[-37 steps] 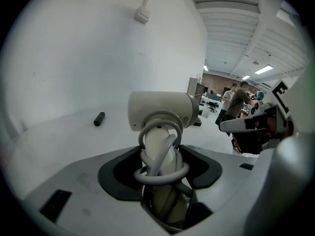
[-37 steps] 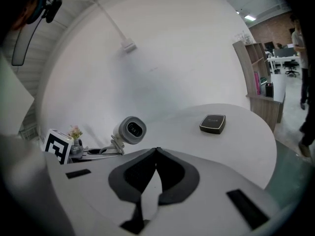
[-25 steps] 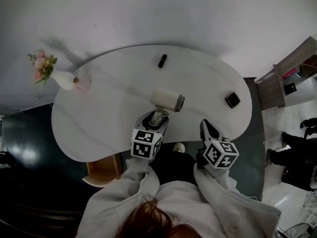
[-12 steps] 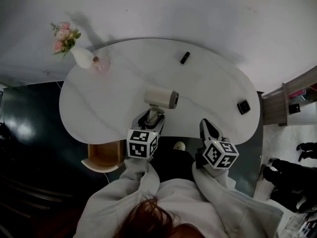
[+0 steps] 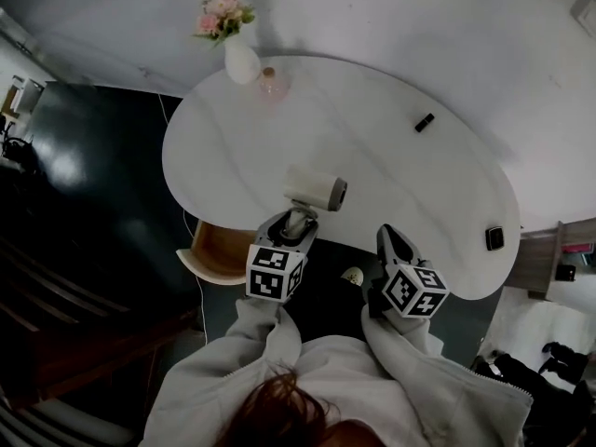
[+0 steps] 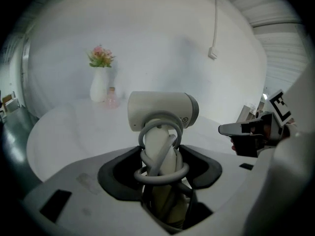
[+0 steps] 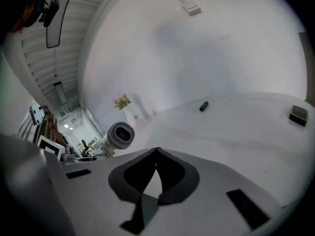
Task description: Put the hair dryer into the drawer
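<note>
So, step: carry stage, I'd say. The cream-white plastic hair dryer (image 5: 315, 189) is up in the air over the desk's near edge, not in the drawer yet.
Left gripper (image 5: 291, 226): jaws partway apart and clamped on the dryer's handle, with the grey cord (image 6: 160, 173) looped round it.
Right gripper (image 5: 388, 238): jaws tip to tip, nothing in them, hanging just beside the left one.
Drawer: the tan wooden drawer (image 5: 216, 251) sits pulled out under the desk's left-front edge.
Next move: probably swing left and down over that opening, keep the cord loops off the rim, then let go.
Desk: white marble-look kidney-shaped desk (image 5: 372, 156), with a white vase of pink flowers (image 5: 240, 61), a small pink glass jar (image 5: 272, 83), a little black stick thing (image 5: 425, 122) and a dark square gadget (image 5: 494, 238).
Room: plain white wall (image 5: 419, 17), dark glossy floor (image 5: 102, 203).
</note>
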Available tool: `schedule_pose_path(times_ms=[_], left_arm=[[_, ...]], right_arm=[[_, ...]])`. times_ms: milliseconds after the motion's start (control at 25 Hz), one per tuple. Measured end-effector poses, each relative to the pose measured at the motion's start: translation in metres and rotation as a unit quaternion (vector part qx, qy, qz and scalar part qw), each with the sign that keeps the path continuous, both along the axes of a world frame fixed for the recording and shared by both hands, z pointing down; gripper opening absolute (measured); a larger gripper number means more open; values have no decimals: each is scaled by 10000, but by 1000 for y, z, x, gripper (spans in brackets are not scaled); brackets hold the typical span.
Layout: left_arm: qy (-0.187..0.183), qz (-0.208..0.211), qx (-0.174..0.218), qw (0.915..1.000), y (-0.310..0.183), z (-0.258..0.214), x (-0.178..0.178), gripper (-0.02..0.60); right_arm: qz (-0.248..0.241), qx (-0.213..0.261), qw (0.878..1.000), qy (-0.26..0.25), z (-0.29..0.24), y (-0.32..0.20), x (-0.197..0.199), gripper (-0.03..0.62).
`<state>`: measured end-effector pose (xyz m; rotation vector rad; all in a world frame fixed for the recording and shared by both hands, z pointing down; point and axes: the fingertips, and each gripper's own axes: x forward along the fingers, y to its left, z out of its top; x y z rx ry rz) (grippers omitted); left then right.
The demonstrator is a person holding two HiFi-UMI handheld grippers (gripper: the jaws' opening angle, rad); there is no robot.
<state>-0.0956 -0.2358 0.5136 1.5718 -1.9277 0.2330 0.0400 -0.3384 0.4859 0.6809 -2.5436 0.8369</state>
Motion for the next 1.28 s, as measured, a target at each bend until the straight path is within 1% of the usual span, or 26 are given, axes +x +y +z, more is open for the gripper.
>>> schedule_pose_path(times_ms=[120,280,400,520,800,1000,1280], left_arm=[[5,-374,-30,9993,33,1,-20,238],[-18,-856,-88,9963,77,3,-46,238],[22,-1157,-129,9932,111,5,-63,238],[52,-1378,-169,9903,141,7,-78,239],[-7,-1693,-160,9854,204,15,-109,238],[-83,-1798,-199,9835,246,23,-125,239],[172,-1951,-291,9802,282,43,-128,238]], right_arm=[[-398,-13,9992,-1,0,23,-29,49],[-877,-50,9961,25,3,55,-65,49],[-1156,-85,9932,67,5,81,-88,49],[-1327,-120,9910,92,7,104,-108,49],[-1701,-39,9854,67,11,155,-153,49],[-1914,-11,9815,23,16,196,-176,49],[-2029,-86,9792,59,26,225,-188,49]])
